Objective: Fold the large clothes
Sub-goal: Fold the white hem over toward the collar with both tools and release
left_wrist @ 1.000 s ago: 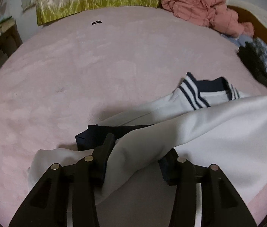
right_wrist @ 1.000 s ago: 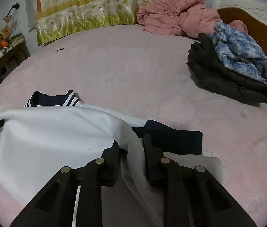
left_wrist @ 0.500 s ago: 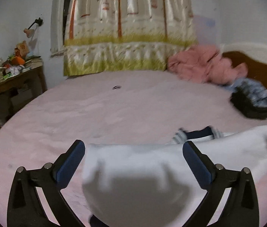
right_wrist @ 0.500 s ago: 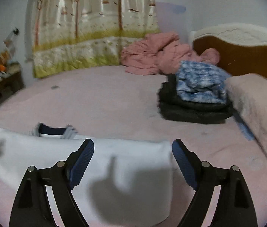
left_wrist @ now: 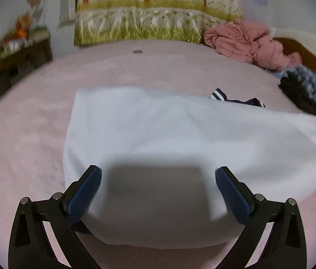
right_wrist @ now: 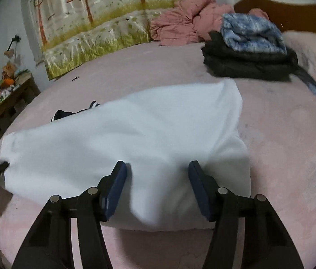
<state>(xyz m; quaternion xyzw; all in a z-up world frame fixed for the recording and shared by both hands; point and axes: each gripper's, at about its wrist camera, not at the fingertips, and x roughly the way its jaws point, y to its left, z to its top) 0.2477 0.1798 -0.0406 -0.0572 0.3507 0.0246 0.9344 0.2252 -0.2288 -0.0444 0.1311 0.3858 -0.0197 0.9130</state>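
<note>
Pink bedspread (left_wrist: 34, 134) lies bare around white garment (left_wrist: 169, 130); both tools (left_wrist: 158, 179) (right_wrist: 158, 174) spread, empty.

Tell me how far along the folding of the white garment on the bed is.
Done: the white garment lies doubled over on the bed, one fold made, only its striped collar showing. In hand: nothing; the left gripper and right gripper both stand open over the cloth, neither pressing it. Left: it still looks wide, so probably further folds, then the stack.
</note>
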